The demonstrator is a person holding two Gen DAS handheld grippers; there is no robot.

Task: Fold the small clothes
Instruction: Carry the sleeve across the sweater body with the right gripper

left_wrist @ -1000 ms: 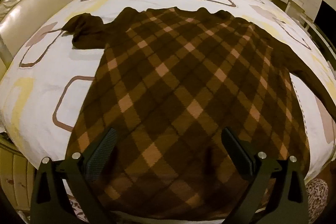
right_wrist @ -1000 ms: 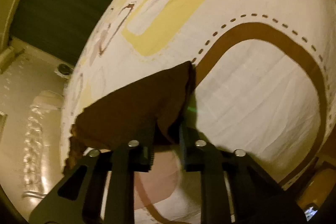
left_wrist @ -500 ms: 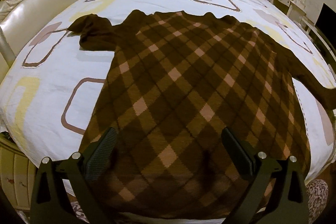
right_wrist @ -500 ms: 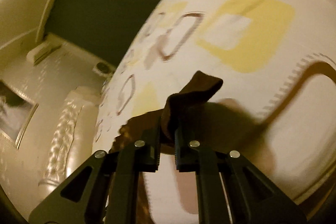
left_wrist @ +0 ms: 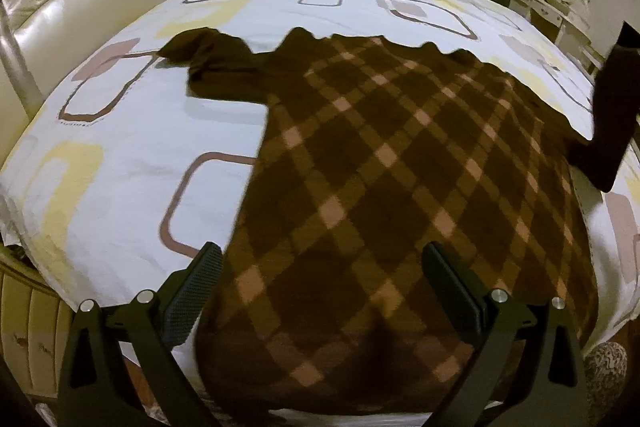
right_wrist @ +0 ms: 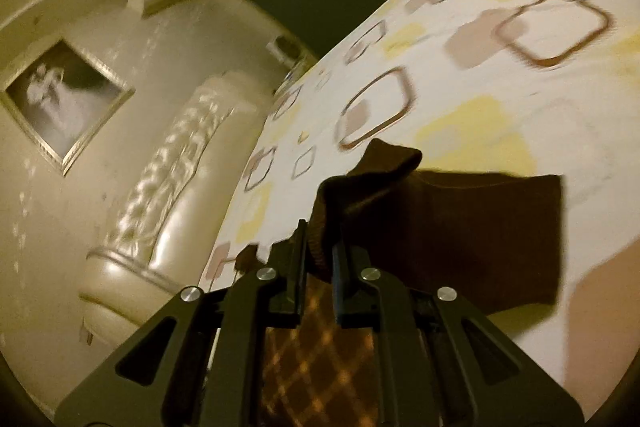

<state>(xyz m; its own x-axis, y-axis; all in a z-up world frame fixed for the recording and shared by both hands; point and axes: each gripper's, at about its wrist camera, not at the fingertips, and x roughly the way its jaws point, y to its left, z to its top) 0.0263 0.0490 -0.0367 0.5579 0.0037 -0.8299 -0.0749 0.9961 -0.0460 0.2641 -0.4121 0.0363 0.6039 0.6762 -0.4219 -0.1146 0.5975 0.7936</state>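
Right gripper (right_wrist: pixel 318 259) clamped on dark sleeve cuff (right_wrist: pixel 360 187), lifted above bed (right_wrist: pixel 500 75); left gripper (left_wrist: pixel 320 291) agape, empty, over plaid sweater (left_wrist: pixel 400 187) lying flat; advice: carry sleeve across body, lay flat, avoid dragging torso.

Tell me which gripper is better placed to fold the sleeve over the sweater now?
The right gripper: its jaws are shut on the brown sleeve, lifted off the bed. The left gripper is open over the hem of the argyle sweater.
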